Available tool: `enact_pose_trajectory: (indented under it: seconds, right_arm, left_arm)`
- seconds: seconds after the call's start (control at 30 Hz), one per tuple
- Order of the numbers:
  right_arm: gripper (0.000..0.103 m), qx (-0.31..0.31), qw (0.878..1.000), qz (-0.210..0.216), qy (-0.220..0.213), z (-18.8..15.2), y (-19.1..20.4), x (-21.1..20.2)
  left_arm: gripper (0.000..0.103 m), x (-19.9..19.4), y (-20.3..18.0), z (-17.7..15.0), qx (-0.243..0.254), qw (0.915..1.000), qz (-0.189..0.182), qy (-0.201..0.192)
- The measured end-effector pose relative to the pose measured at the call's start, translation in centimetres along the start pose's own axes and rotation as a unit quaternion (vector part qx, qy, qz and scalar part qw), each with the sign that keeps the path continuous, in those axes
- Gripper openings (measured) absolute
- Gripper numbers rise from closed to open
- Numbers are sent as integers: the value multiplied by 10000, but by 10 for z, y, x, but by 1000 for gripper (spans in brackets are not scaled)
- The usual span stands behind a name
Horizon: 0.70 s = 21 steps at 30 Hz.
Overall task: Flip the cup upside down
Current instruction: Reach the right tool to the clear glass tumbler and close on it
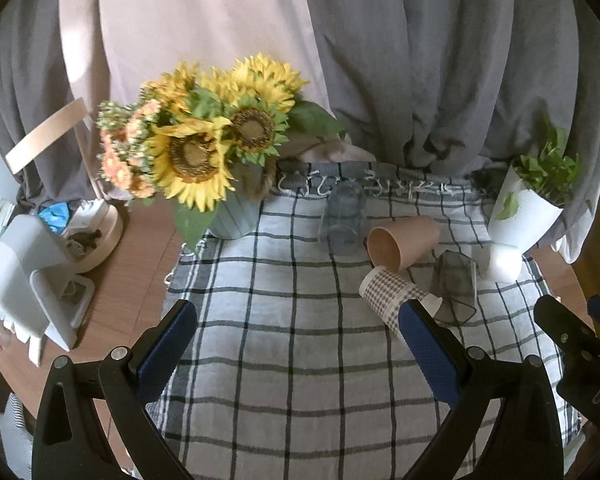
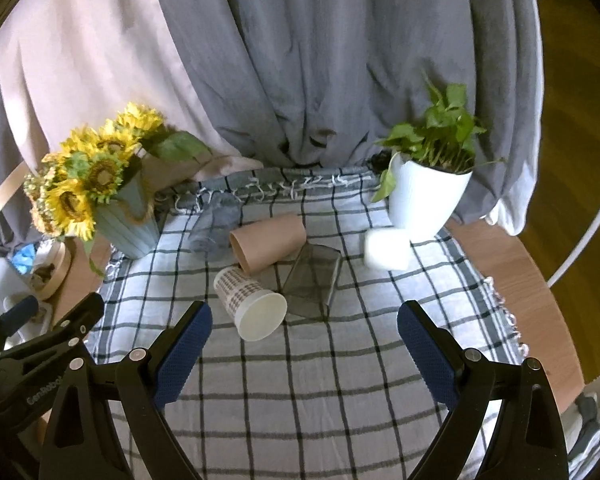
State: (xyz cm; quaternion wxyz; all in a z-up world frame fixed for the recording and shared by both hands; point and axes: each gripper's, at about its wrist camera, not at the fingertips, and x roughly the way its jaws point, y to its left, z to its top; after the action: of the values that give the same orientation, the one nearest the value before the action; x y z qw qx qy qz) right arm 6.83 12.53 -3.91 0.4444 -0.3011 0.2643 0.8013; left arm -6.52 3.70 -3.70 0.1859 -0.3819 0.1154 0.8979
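Several cups lie on their sides on the checked cloth (image 2: 300, 380): a checked paper cup (image 2: 249, 304) (image 1: 392, 294), a tan paper cup (image 2: 269, 242) (image 1: 404, 242), a smoky square glass (image 2: 314, 280) (image 1: 454, 286), a clear glass (image 2: 214, 228) (image 1: 342, 220) and a white cup (image 2: 386, 254) (image 1: 500, 264). My right gripper (image 2: 304, 328) is open and empty, just short of the checked cup. My left gripper (image 1: 298, 326) is open and empty; its right finger (image 1: 428, 344) overlaps the checked cup's mouth end in view.
A sunflower vase (image 1: 204, 160) (image 2: 112, 204) stands at the cloth's back left. A white plant pot (image 2: 428, 196) (image 1: 528, 208) stands at the back right. A round wooden box (image 1: 96, 236) and white holders sit on the wooden table at the left. Grey curtains hang behind.
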Motion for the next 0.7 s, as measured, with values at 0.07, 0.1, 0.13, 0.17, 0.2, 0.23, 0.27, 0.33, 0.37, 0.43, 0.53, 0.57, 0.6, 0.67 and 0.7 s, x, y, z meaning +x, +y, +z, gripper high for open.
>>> enact_pose_trajectory:
  seconds: [0.07, 0.1, 0.13, 0.17, 0.2, 0.23, 0.27, 0.33, 0.37, 0.43, 0.53, 0.57, 0.6, 0.67, 0.7]
  right_arm:
    - [95, 28, 9999, 23, 124, 5, -3, 13]
    - [95, 48, 9998, 45, 194, 8, -4, 22]
    - [94, 66, 9996, 36, 281, 12, -5, 32]
    - [93, 79, 9993, 42, 352, 15, -6, 40]
    - [91, 88, 9990, 58, 424, 18, -7, 49]
    - [91, 96, 9986, 46, 517, 21, -8, 59]
    - [91, 99, 9982, 55, 596, 23, -8, 68]
    - [89, 129, 9968, 72, 788, 28, -10, 88]
    - [88, 141, 9960, 88, 880, 30, -12, 97]
    - [87, 201, 9939, 91, 1082, 34, -14, 119]
    - [86, 285, 9901, 89, 1372, 36, -14, 144]
    - [85, 328, 9886, 106, 1463, 36, -15, 151]
    - [85, 379, 9870, 134, 1556, 37, -15, 160]
    - [85, 445, 9840, 102, 1722, 38, -16, 175]
    - [84, 471, 9826, 81, 1794, 38, -17, 183]
  left_arm:
    - [103, 10, -3, 4, 96, 9999, -11, 37]
    - [103, 18, -6, 7, 137, 9999, 12, 80]
    - [103, 24, -7, 9, 164, 9998, 20, 106]
    - [103, 30, -9, 10, 583, 9979, -281, 86]
    - [103, 40, -13, 11, 628, 9975, -281, 183]
    - [103, 48, -16, 12, 672, 9970, -298, 258]
    - [103, 57, -20, 13, 716, 9964, -290, 336]
    - [103, 70, -27, 14, 845, 9948, -313, 473]
    - [103, 75, -29, 15, 881, 9942, -337, 519]
    - [103, 90, -35, 17, 921, 9926, -392, 689]
    - [103, 105, -41, 20, 989, 9903, -472, 854]
    - [103, 110, -44, 22, 1003, 9897, -486, 901]
    - [103, 116, -47, 23, 1016, 9890, -490, 956]
    - [103, 125, -51, 24, 1045, 9880, -479, 1033]
    - [103, 131, -54, 25, 1054, 9873, -482, 1088]
